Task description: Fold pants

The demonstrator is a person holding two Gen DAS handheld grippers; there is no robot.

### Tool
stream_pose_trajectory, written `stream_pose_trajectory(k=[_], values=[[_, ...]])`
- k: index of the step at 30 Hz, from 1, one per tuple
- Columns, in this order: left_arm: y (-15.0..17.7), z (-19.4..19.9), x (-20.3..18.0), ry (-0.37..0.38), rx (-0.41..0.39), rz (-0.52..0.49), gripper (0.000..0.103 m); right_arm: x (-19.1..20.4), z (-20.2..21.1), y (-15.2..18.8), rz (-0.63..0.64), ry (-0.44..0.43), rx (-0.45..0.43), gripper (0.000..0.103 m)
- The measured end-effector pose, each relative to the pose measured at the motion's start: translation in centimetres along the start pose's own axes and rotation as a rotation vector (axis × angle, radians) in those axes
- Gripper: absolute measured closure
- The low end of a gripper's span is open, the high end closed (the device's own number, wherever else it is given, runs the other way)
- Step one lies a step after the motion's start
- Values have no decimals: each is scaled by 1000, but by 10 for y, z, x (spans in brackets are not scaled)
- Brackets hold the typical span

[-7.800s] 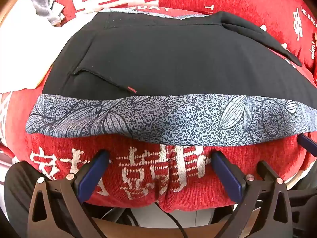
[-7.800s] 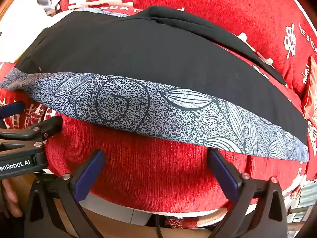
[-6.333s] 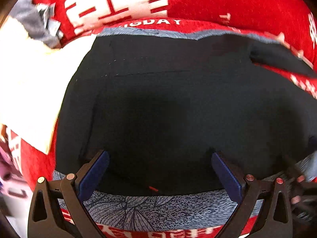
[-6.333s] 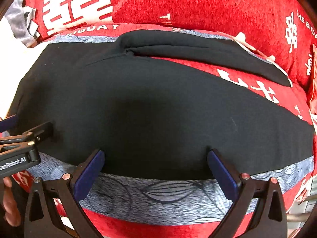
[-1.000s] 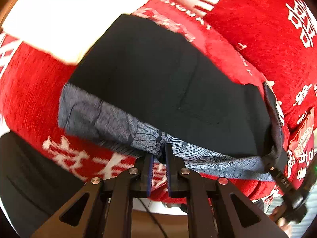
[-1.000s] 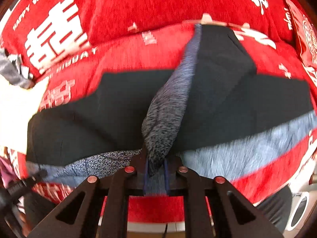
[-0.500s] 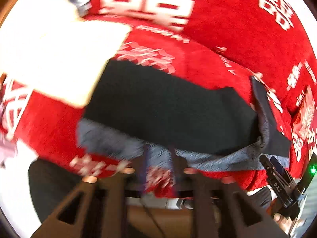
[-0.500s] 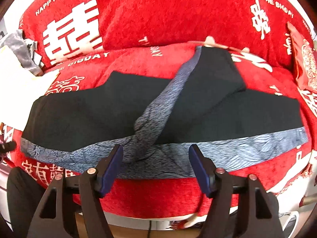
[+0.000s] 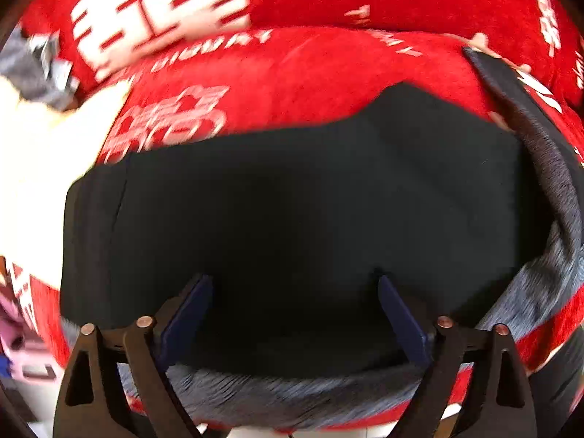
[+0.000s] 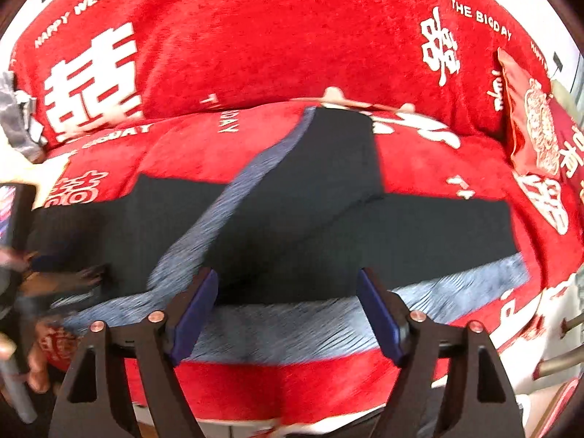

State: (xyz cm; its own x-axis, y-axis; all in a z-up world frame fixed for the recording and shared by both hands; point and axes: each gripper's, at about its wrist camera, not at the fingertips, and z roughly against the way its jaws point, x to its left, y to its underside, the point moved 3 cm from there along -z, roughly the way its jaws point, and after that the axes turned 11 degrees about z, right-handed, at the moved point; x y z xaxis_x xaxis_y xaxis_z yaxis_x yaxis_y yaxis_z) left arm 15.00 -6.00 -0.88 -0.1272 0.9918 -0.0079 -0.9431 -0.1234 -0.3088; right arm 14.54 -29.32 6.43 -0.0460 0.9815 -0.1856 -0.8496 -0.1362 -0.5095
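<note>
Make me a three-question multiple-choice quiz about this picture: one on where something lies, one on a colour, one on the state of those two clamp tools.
1. Where do the pants lie?
A. on a red cover with white lettering
B. on a bare wooden floor
C. in a basket

2. What colour is the band along the edge of the black pants?
A. yellow
B. blue-grey patterned
C. green

3. How do the jaws of the left gripper and the right gripper stand?
A. both clamped on cloth
B. one shut, one open
C. both open, gripping nothing

Answers: 1 A, the red cover shows all around the pants. 2 B, the patterned band runs along the near edge. 3 C, both pairs have just been opening, with nothing pinched between them.
</note>
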Motion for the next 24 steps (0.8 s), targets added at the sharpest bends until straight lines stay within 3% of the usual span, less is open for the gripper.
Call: stream_pose_trajectory(k=[2,5,8,10,14,16,19,21,22,24], values=[[9,1,18,9,7,19,7,-12,-14,-15,12,26,17,20],[21,4,41,-62,8,48,7,-20,-44,-45,28,38,48,20],[26,7,57,-67,59,90,7,-17,-78,-77,49,23,80,20],[28,10,64,-107,52,96,7,-11,-102,-96,59,21,119,19],[19,10,51,-136,43,62,7,9,-158,-122,124,4,242,18],[9,11,36,-134,40,48,7,20,-185,-126,190,41,318,18],[-4,10,2,-111,25,-12,7,21,-195,-133,240,95,302,9],[-10,6,-18,-111,31,-48,7,12,-198,-132,222,52,328,9],[-12,4,-32,-93,37,-71,7,6,-197,-130,203,41,337,12],[-10,-2,-48,-60,64,-99,7,-13,-193,-123,136,-17,334,37]])
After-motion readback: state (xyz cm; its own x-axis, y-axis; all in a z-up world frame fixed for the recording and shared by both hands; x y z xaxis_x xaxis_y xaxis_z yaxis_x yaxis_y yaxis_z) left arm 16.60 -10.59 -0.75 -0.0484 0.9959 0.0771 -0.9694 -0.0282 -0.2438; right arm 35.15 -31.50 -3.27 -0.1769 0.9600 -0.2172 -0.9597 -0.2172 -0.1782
